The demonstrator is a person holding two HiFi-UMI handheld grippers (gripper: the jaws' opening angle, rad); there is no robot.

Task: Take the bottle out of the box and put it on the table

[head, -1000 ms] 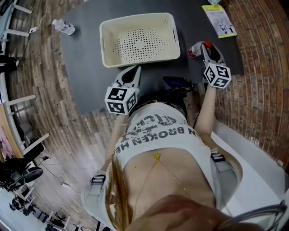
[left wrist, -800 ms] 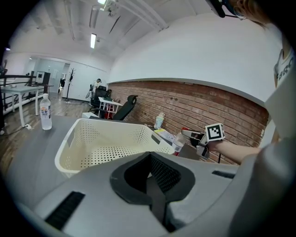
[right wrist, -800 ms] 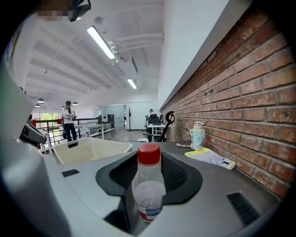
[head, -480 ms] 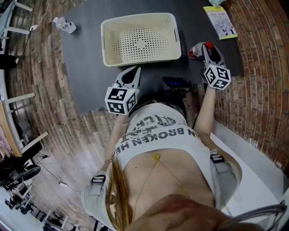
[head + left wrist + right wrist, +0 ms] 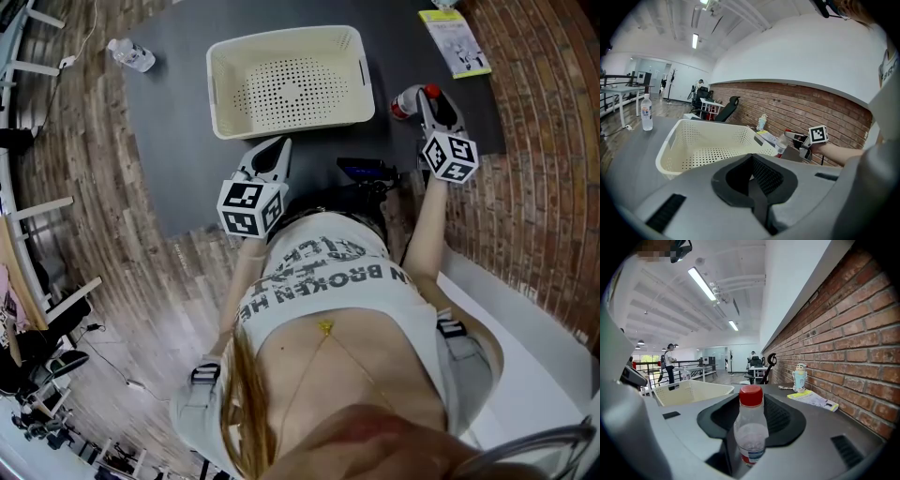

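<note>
A clear plastic bottle (image 5: 751, 427) with a red cap stands upright between the jaws of my right gripper (image 5: 751, 448), which is shut on its lower body. In the head view this bottle (image 5: 406, 103) sits at the tip of the right gripper (image 5: 427, 99), over the dark table (image 5: 178, 141) to the right of the cream perforated box (image 5: 281, 37). Nothing lies inside the box. My left gripper (image 5: 278, 147) hovers just in front of the box's near wall, shut and holding nothing. The left gripper view shows the box (image 5: 675, 140) ahead of its closed jaws.
A second water bottle (image 5: 131, 54) stands at the table's far left corner. A yellow-edged booklet (image 5: 455, 42) and a small figure-shaped bottle (image 5: 800, 377) lie at the far right by the brick wall. A black device (image 5: 367, 172) sits at the table's near edge.
</note>
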